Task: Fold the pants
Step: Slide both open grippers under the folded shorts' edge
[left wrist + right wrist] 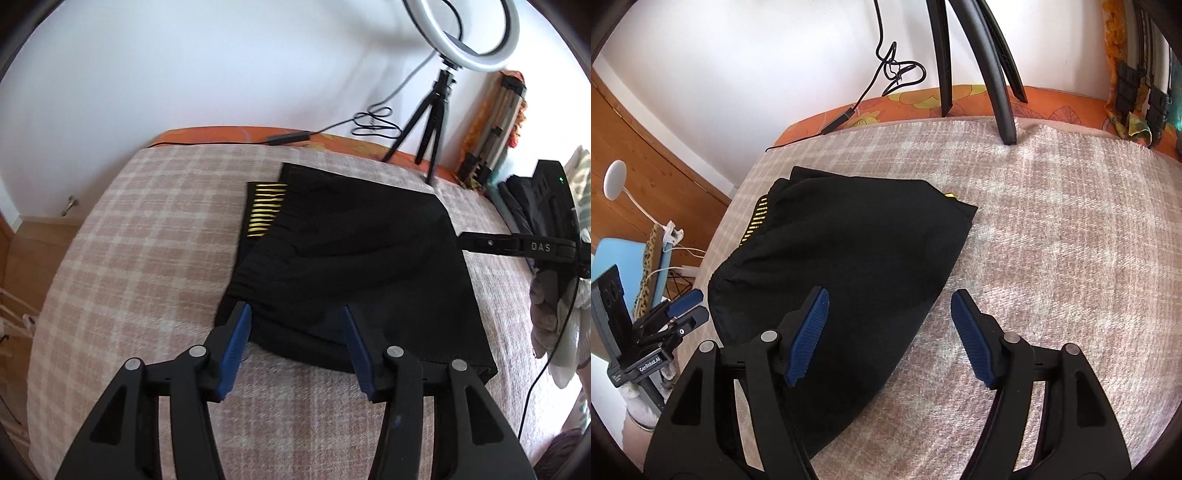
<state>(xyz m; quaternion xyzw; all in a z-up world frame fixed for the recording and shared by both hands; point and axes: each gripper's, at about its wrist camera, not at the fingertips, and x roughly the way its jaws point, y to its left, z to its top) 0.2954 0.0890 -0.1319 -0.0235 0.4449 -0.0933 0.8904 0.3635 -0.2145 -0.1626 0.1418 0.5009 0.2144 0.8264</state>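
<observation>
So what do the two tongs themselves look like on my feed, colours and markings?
Both match: black plastic linkage arms with round silver pivot pins and ribbed blue pads on the fingers. The left tongs show this up close, as do the right tongs. Seen from the left camera, the right unit's black body carries white "DAS" lettering, a green light and a black cable. The left unit's body reads "GenRoboLAI". A pale glove shows behind each.

A ring light (463, 33) on a black tripod (432, 122) stands on the plaid blanket (140, 236).

Left wrist: hovering near the pants (351, 266), facing the wall.
Right wrist: looking across them.
Shared: the pants.
</observation>
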